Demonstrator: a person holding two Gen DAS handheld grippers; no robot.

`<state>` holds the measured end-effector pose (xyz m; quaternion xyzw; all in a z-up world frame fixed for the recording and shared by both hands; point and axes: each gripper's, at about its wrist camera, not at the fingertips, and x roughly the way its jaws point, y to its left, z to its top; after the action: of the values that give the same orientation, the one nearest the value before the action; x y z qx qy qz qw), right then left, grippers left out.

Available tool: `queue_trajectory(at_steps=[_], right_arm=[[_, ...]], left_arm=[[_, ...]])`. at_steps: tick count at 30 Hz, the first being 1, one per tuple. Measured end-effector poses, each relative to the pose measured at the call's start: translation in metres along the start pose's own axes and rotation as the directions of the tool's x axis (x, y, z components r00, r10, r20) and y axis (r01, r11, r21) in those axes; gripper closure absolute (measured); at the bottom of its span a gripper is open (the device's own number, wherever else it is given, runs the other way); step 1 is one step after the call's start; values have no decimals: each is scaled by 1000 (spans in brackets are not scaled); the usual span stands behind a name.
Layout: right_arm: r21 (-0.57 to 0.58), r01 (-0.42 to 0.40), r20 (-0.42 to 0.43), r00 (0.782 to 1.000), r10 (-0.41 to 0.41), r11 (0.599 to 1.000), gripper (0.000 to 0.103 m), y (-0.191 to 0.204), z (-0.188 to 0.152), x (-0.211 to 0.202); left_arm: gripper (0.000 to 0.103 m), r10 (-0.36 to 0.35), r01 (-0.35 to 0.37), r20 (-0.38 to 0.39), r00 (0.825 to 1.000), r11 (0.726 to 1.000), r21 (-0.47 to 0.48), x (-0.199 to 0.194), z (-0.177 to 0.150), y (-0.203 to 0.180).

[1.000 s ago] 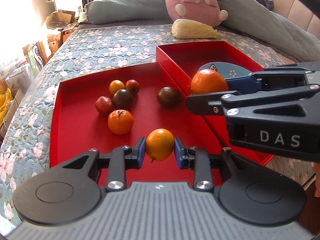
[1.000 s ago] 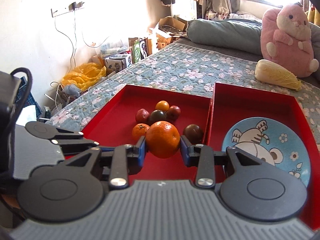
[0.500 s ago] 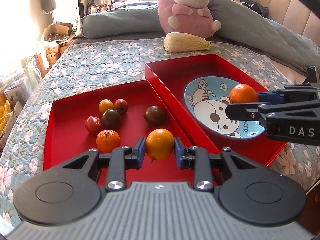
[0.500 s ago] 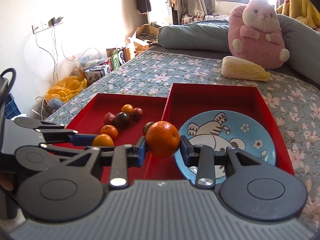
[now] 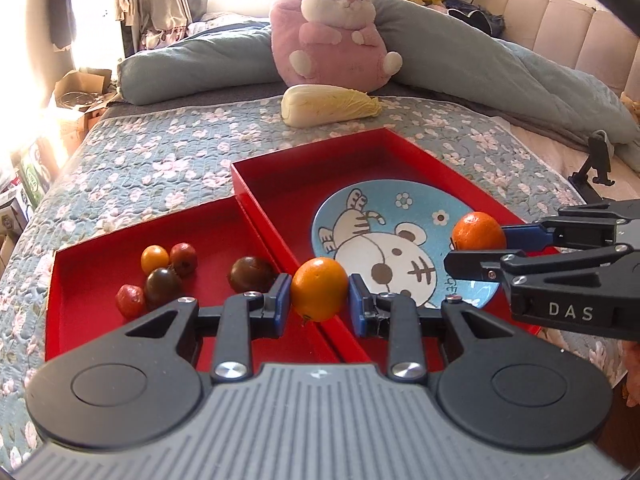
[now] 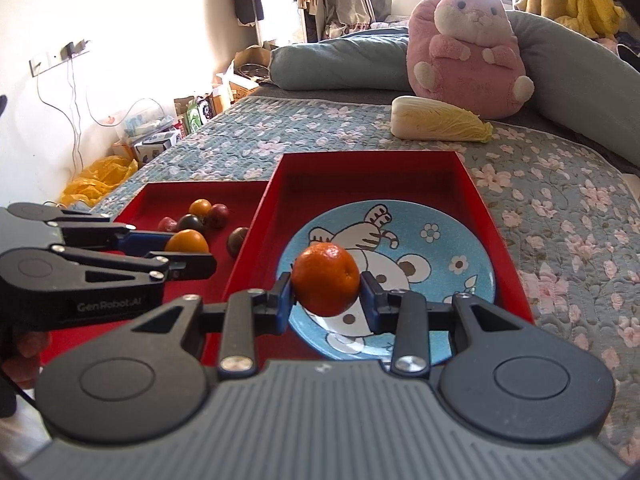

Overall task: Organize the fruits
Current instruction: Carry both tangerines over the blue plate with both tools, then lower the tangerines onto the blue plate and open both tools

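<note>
My left gripper [image 5: 319, 294] is shut on a smooth orange [image 5: 319, 286], hanging over the wall where the two red trays meet. My right gripper [image 6: 326, 292] is shut on a darker tangerine [image 6: 325, 278], which hangs above the blue cartoon plate [image 6: 440, 248] in the right red tray [image 6: 360, 176]. The left wrist view shows that tangerine [image 5: 478, 232] over the plate's [image 5: 400, 208] right rim. In the left red tray [image 5: 92, 272] lie several small tomatoes: a yellow one [image 5: 154, 258], two red ones [image 5: 183, 257] and two dark ones [image 5: 251, 274].
Both trays rest on a floral quilt [image 5: 160, 160]. A napa cabbage [image 5: 328, 104] and a pink plush toy [image 5: 332, 36] lie beyond them, with a grey-blue duvet [image 5: 480, 68] behind. A black stand [image 5: 596, 160] is at the right; boxes and bags [image 6: 160, 136] crowd the floor at left.
Both grippers have swung to the right with their fruit. The right one carried the tangerine from above the left tray to above the blue plate; the left one now reaches the trays' dividing wall.
</note>
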<state>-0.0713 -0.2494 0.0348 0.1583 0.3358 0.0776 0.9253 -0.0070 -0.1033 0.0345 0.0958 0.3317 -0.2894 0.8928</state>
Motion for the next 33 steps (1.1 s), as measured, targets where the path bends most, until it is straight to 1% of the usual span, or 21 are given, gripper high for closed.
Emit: queue_trajectory(at_steps=[5, 8, 16, 25, 33], right_arm=[[15, 33, -7, 999, -33, 999, 64, -16, 0, 6], [31, 57, -20, 998, -56, 998, 64, -25, -2, 12], [35, 93, -77, 993, -90, 995, 64, -38, -13, 30], [33, 98, -101, 990, -94, 995, 64, -39, -10, 47], [29, 99, -119, 988, -95, 995, 64, -39, -13, 54]], left_arm=[[68, -33, 33, 10, 999, 999, 9, 16, 17, -13], [68, -48, 48, 2, 999, 999, 17, 30, 23, -21], [68, -87, 88, -27, 996, 996, 21, 67, 26, -35], [68, -89, 89, -39, 995, 996, 5, 91, 26, -30], [68, -100, 101, -45, 994, 995, 17, 103, 27, -33]])
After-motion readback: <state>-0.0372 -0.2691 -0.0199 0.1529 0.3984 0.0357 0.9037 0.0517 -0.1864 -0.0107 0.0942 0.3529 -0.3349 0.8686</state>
